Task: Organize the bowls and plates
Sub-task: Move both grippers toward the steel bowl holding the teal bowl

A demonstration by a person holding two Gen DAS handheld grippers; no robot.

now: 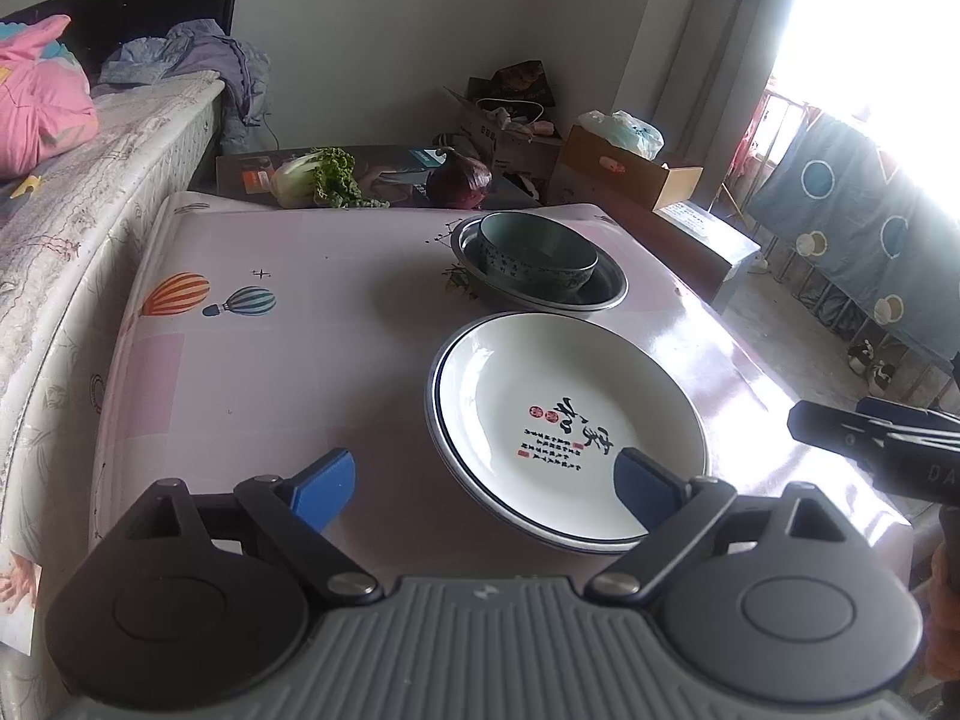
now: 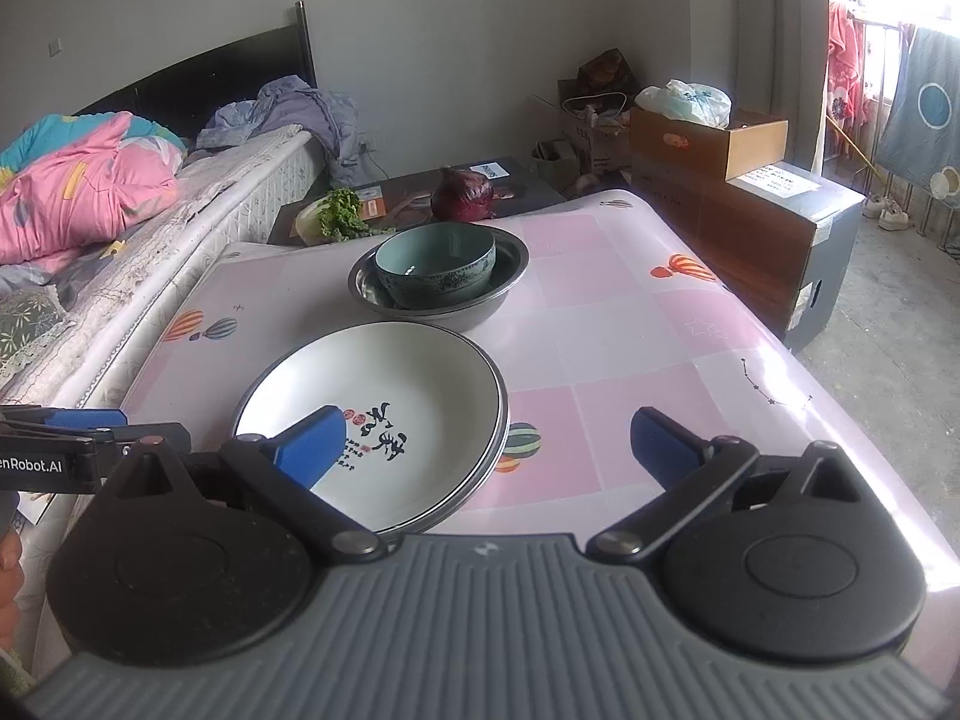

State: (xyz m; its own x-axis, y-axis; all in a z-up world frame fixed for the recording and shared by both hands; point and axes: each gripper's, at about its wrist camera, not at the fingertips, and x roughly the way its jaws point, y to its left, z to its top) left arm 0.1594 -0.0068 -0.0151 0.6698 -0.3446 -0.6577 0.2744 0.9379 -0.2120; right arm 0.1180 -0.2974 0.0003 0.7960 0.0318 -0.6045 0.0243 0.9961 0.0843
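Observation:
A white plate (image 1: pixel 570 414) (image 2: pixel 384 414) with black calligraphy and a dark rim lies on the pink table, apparently stacked on another plate. Behind it a teal bowl (image 1: pixel 537 252) (image 2: pixel 435 264) sits inside a metal basin (image 1: pixel 606 294) (image 2: pixel 504 294). My left gripper (image 1: pixel 486 483) is open above the plate's near left edge, with nothing between its blue pads. My right gripper (image 2: pixel 486 450) is open over the plate's near right edge, holding nothing. The right gripper's body shows at the right of the left wrist view, and the left one at the left of the right wrist view.
The table (image 1: pixel 270 372) (image 2: pixel 630 330) has a pink checked cloth with balloon prints. Beyond its far edge lie a leafy vegetable (image 1: pixel 324 180) (image 2: pixel 339 216) and a purple cabbage (image 1: pixel 459 180) (image 2: pixel 462 195). A bed (image 1: pixel 72 180) runs along the left; cardboard boxes (image 2: pixel 708 138) stand at the right.

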